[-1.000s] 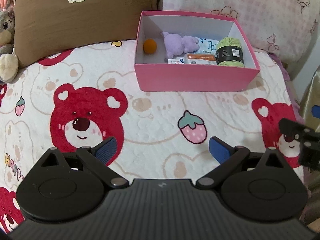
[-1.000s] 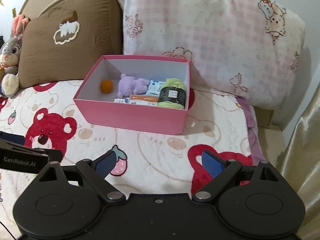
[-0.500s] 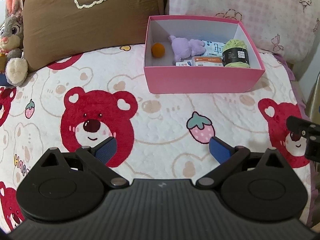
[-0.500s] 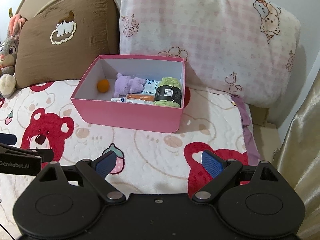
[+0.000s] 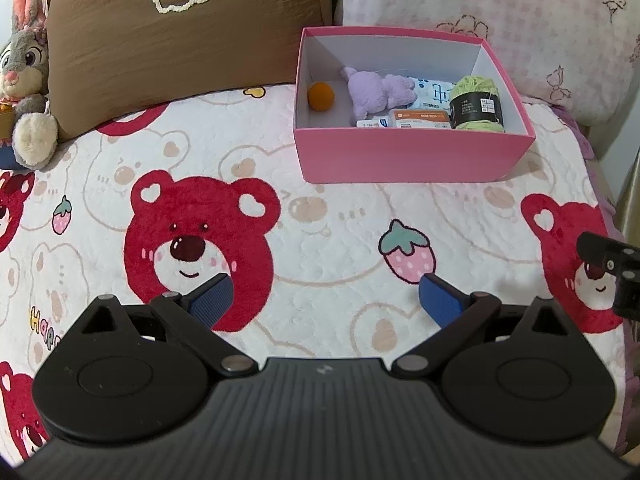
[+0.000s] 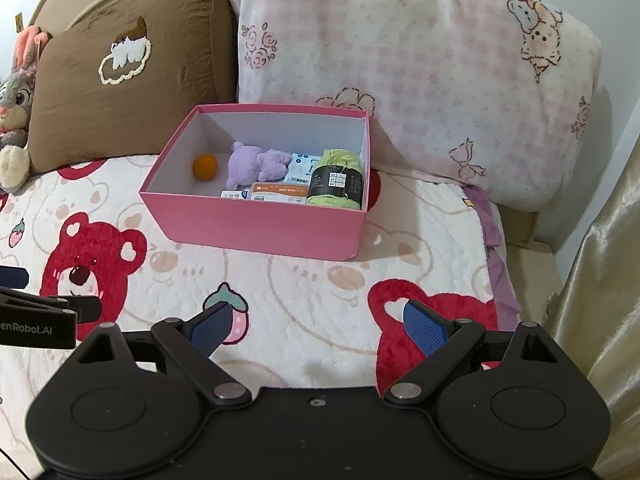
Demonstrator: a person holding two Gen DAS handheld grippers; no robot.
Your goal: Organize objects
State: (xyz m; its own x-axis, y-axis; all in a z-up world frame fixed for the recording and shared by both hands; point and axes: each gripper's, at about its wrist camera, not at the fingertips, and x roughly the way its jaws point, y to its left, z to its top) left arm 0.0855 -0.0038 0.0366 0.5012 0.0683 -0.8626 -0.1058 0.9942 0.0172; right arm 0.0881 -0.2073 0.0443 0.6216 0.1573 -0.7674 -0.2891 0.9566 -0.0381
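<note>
A pink box [image 5: 408, 156] [image 6: 256, 224] stands on the bear-print blanket near the pillows. Inside it lie an orange ball [image 5: 321, 96] [image 6: 205, 166], a purple plush toy [image 5: 376, 92] [image 6: 256, 164], a green yarn skein [image 5: 477, 104] [image 6: 338, 178], a white packet [image 5: 434, 94] and a small orange-and-white carton [image 5: 420, 118] [image 6: 280, 193]. My left gripper [image 5: 324, 300] is open and empty, low over the blanket in front of the box. My right gripper [image 6: 318, 326] is open and empty, also in front of the box and to the right of the left one.
A brown pillow [image 5: 180, 28] [image 6: 124, 92] and a pink checked pillow [image 5: 500, 12] [image 6: 420, 64] lean behind the box. A grey rabbit plush [image 5: 26, 80] [image 6: 14, 120] sits at the far left. A gold curtain [image 6: 600, 300] hangs beyond the bed's right edge.
Both grippers have drawn back from the box, which looks smaller and farther away. Both stay open and empty.
</note>
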